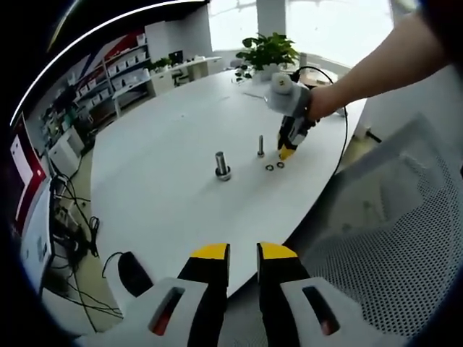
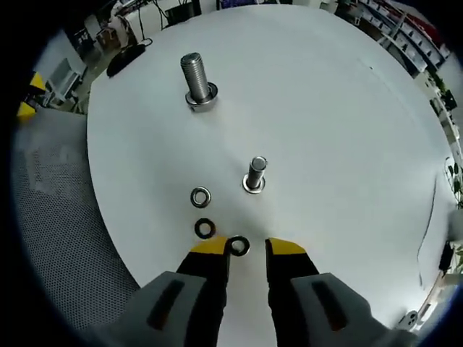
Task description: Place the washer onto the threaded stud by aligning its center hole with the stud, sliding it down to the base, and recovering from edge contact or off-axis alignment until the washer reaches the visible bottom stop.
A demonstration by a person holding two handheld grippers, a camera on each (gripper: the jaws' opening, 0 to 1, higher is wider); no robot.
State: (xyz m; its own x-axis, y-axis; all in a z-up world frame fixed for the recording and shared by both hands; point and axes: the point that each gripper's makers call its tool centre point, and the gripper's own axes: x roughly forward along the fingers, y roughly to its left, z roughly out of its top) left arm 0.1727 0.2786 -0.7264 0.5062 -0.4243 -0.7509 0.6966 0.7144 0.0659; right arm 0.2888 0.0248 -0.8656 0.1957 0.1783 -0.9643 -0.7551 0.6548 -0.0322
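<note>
Washer (image 2: 238, 246) lies flat on white table (image 2: 325, 108) between open right gripper (image 2: 247, 248) jaws, near small stud (image 2: 255, 173) — thin, stiff, likely slippery; pinch its rim. Left gripper (image 1: 243, 253) open, empty — held well back

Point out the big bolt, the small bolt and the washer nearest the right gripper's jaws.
big bolt (image 2: 195, 79), right gripper view, on its threaded shaft.
small bolt (image 2: 255, 173), right gripper view, on its upright shaft.
washer (image 2: 238, 246), right gripper view, on its dark ring, lying between the jaw tips.
</note>
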